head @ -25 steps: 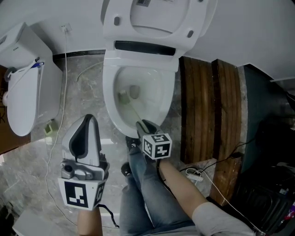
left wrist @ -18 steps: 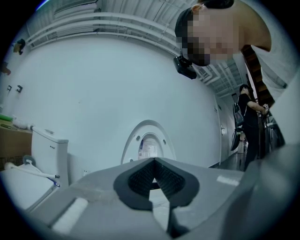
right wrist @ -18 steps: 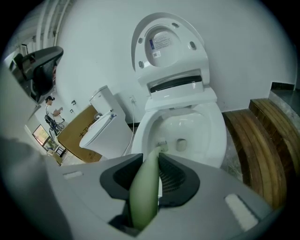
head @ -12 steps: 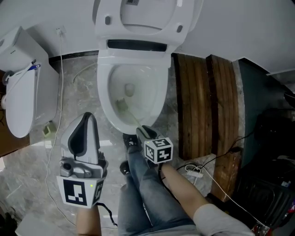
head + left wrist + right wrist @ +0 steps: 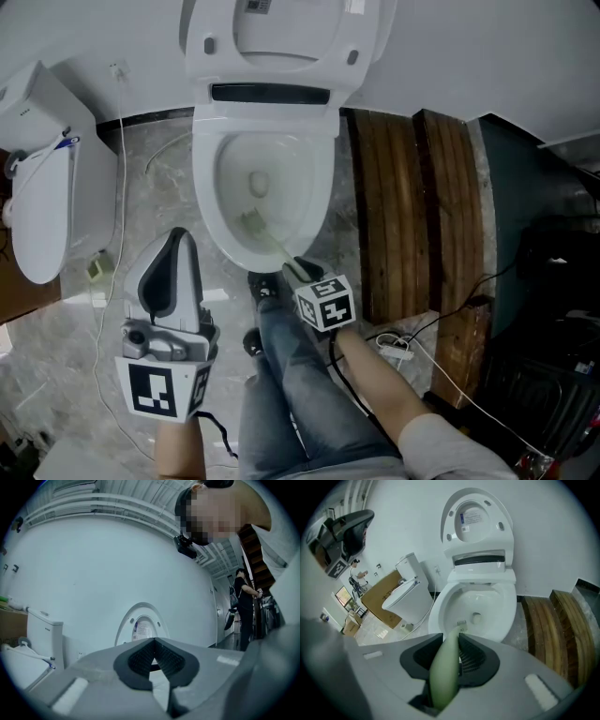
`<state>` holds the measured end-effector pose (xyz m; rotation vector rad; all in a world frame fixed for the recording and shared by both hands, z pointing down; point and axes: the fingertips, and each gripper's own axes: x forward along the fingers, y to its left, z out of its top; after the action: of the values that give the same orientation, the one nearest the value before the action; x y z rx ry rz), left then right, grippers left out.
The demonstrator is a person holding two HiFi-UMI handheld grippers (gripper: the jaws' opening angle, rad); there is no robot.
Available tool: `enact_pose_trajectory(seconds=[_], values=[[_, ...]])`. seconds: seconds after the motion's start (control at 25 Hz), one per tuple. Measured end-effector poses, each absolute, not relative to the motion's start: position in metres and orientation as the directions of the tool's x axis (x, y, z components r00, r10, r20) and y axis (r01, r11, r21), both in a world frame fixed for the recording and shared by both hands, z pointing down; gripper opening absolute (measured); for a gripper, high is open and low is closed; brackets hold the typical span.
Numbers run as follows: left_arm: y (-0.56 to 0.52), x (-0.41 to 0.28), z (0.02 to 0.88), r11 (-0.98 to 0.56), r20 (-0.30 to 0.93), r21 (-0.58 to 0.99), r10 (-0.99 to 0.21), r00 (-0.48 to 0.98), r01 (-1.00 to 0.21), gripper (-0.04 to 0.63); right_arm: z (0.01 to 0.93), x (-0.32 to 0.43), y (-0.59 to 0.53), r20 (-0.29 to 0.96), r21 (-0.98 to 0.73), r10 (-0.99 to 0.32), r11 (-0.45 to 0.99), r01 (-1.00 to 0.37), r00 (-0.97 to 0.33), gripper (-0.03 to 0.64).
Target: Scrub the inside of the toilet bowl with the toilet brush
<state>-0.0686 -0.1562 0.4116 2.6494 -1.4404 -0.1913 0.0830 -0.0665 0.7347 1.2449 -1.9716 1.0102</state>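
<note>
Head view: right gripper (image 5: 298, 272) is clamped on the brush (image 5: 269, 243) handle, which is pale green, smooth and tapering. The handle's near end is hidden under the gripper. Brush head sits low inside the bowl (image 5: 208, 220), on the near wall below the drain (image 5: 260, 181); bristles too small to make out. Bowl is glossy white and oval. Lid (image 5: 281, 37) is up, cut off at the top edge. Right gripper view: handle sits between dark ribbed pads (image 5: 471, 657) and covers most of the head. Left gripper (image 5: 178, 242) is at lower left over the marbled floor (image 5: 159, 187), jaws together, nothing in them. Its own view shows only the lid; the bowl is hidden behind its body.
</note>
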Motion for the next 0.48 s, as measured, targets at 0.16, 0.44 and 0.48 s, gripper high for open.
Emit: enact_pose_trajectory(seconds=[0.16,0.44,0.48], values=[[-0.1555,-0.0722,0.4186,-0.529,-0.021,0.143,-0.846,0.532,-0.836,0.003,0.7332,0.0864,-0.0643,0.821,-0.209,-0.454,0.325,-0.922,-0.346,0.103],[-0.1569,-0.0752,0.4179,-0.525,-0.019,0.137,-0.849,0.528,-0.840,0.003,0.7302,0.0865,-0.0641,0.854,-0.044,-0.458,0.410,-0.911,-0.247,0.103],[-0.1575,-0.0746,0.4157,-0.528,-0.027,0.149,-0.848,0.530,-0.836,0.003,0.7303,0.0878,-0.0645,0.856,-0.021,-0.462,0.415,-0.909,-0.231,0.103]])
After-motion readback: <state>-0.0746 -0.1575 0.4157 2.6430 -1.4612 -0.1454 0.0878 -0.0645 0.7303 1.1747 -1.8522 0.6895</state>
